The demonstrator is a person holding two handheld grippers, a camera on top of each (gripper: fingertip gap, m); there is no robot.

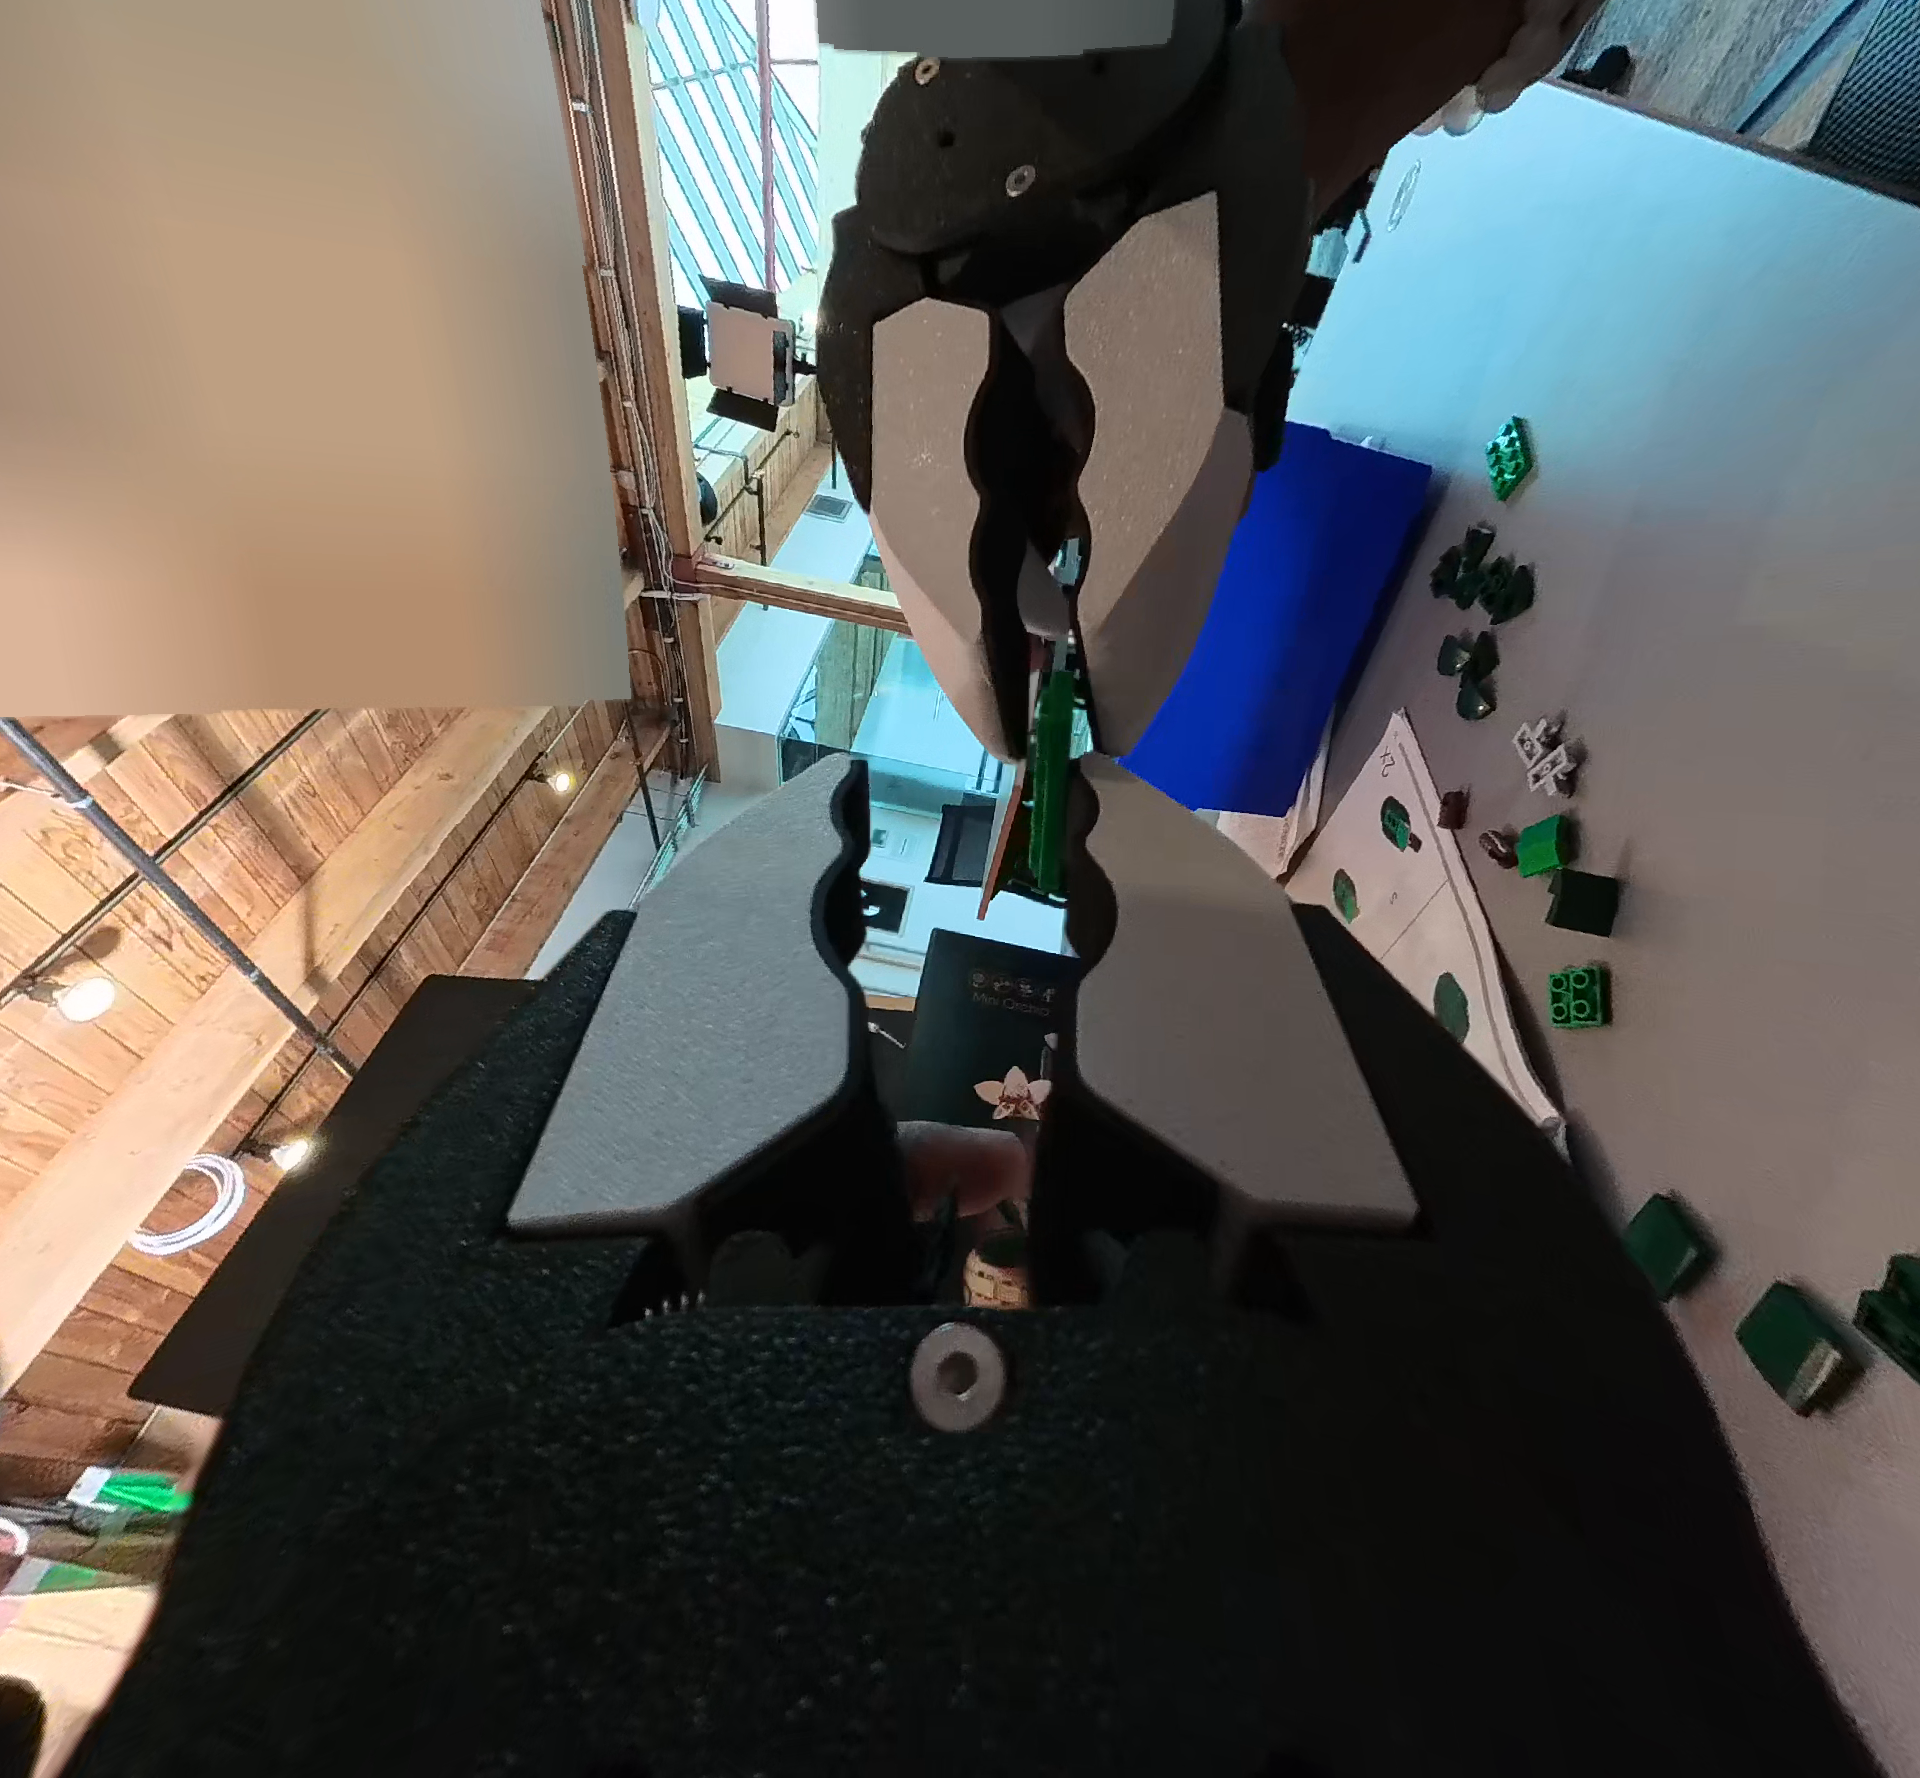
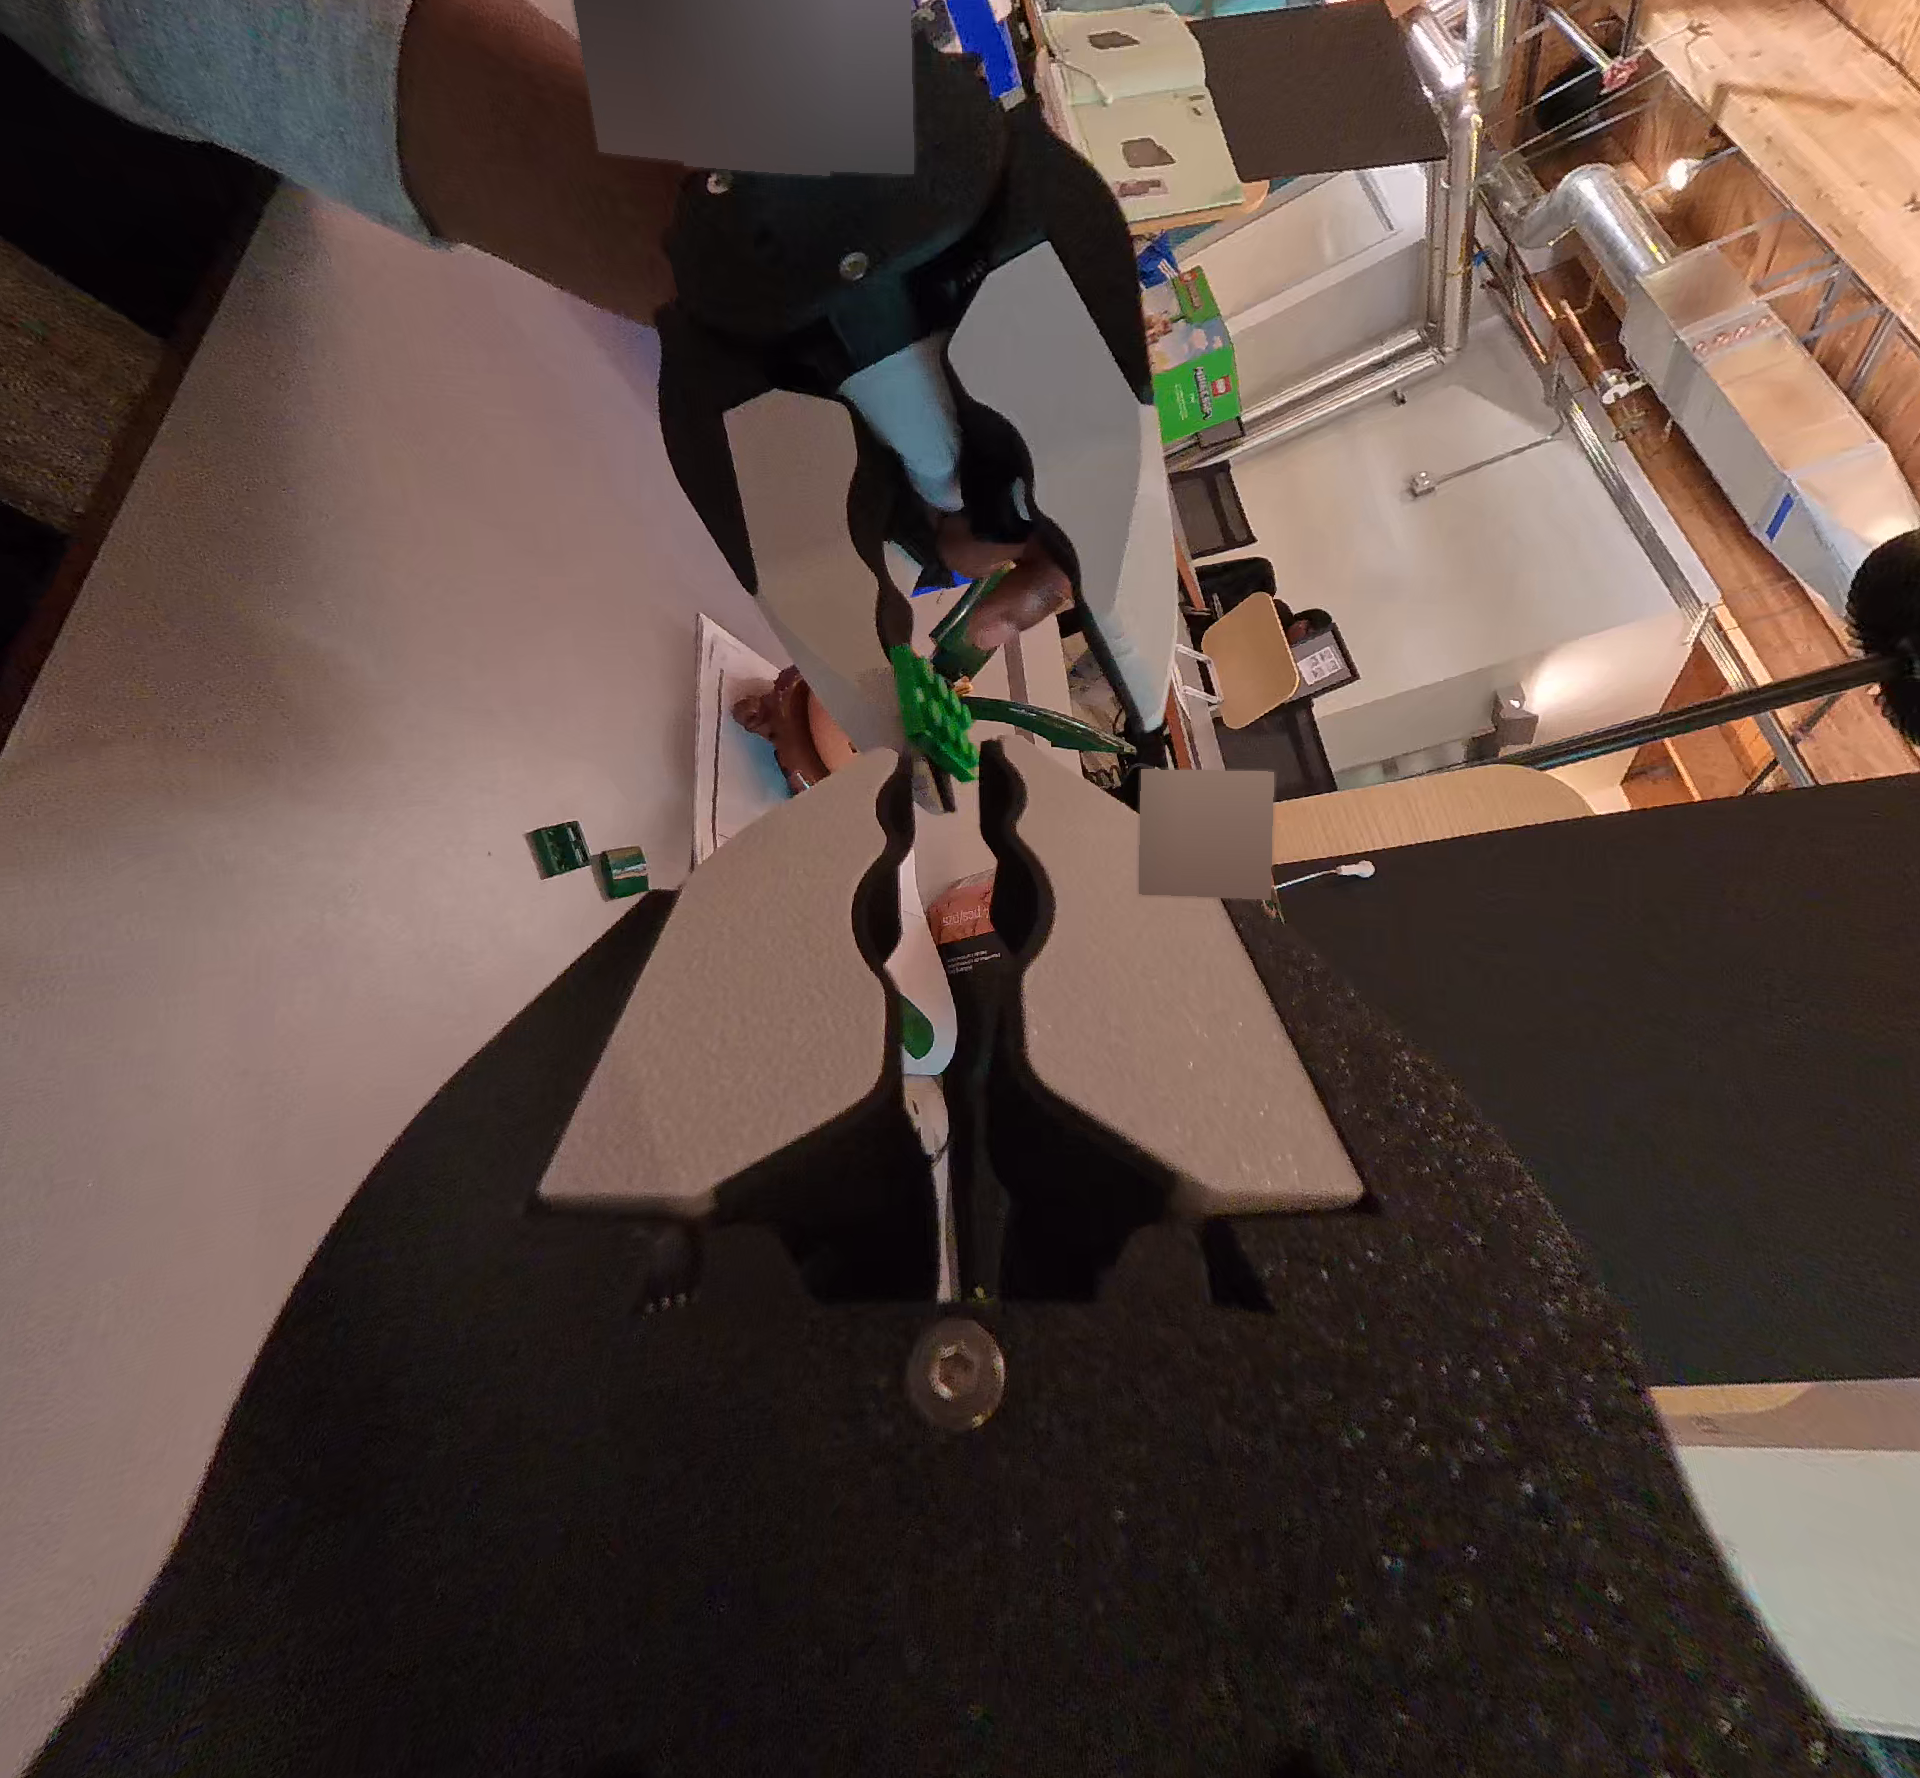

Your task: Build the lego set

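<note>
Green studded plate [image 2: 940, 726]; dark green bricks [image 1: 1581, 900]; blue box [image 1: 1304, 627]; grey gripper pads [image 1: 727, 1011]; white table [image 1: 1683, 502].

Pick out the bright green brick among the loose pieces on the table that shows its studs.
The bright green two-by-two brick, studs facing the camera; the other shows none.

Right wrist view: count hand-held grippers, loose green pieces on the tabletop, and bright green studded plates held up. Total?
Hand-held grippers: 2 (right hand-held gripper, left hand-held gripper)
Loose green pieces: 2
Bright green studded plate: 1
Total: 5
</note>
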